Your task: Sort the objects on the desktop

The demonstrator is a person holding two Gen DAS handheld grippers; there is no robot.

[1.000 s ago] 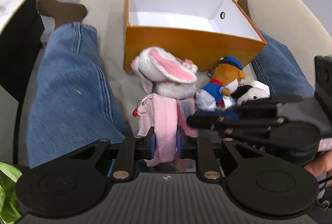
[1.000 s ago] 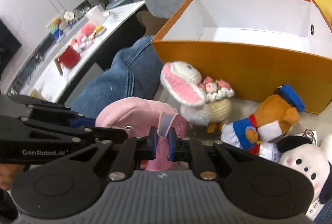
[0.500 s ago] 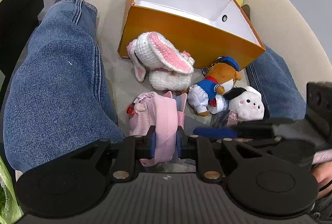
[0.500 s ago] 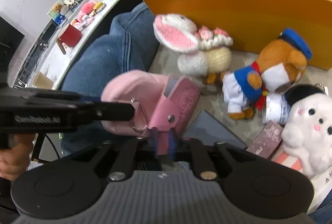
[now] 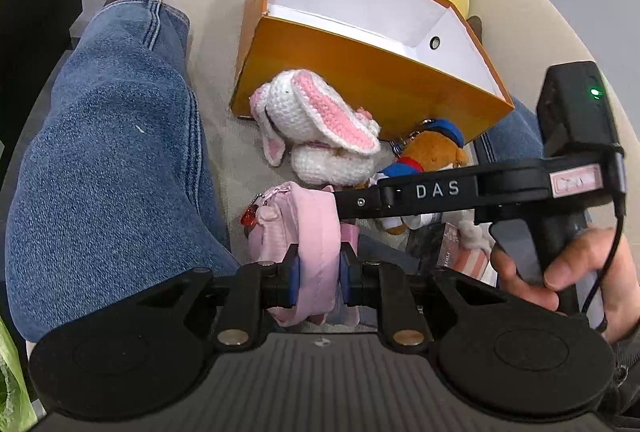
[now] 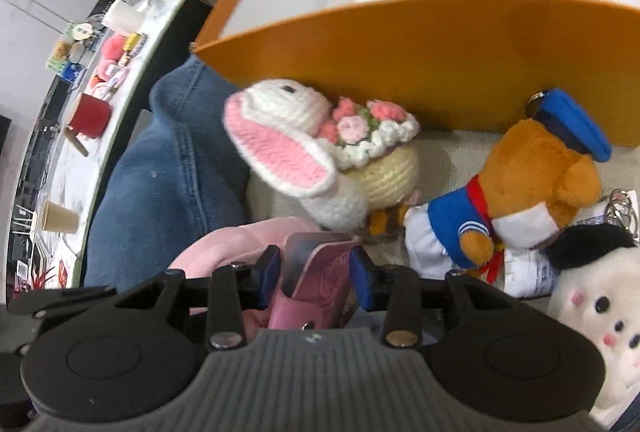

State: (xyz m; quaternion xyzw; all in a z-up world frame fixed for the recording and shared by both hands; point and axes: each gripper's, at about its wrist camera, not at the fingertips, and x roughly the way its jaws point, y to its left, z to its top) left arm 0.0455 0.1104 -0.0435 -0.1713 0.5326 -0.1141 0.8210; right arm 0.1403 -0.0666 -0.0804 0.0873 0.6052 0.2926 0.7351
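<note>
Two left fingers (image 5: 319, 274) pinch pink pouch (image 5: 308, 228); right fingers (image 6: 314, 274) parted around its flap.

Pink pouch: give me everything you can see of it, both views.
The pink pouch is soft quilted fabric with a zipper and a red pull charm at its upper left. It lies on the beige cushion between the jeans leg and the plush toys, just below the crochet bunny. The left gripper is shut on its lower part. Its darker pink snap flap stands up between the fingers of the right gripper, which have just been opening and no longer press it.
</note>
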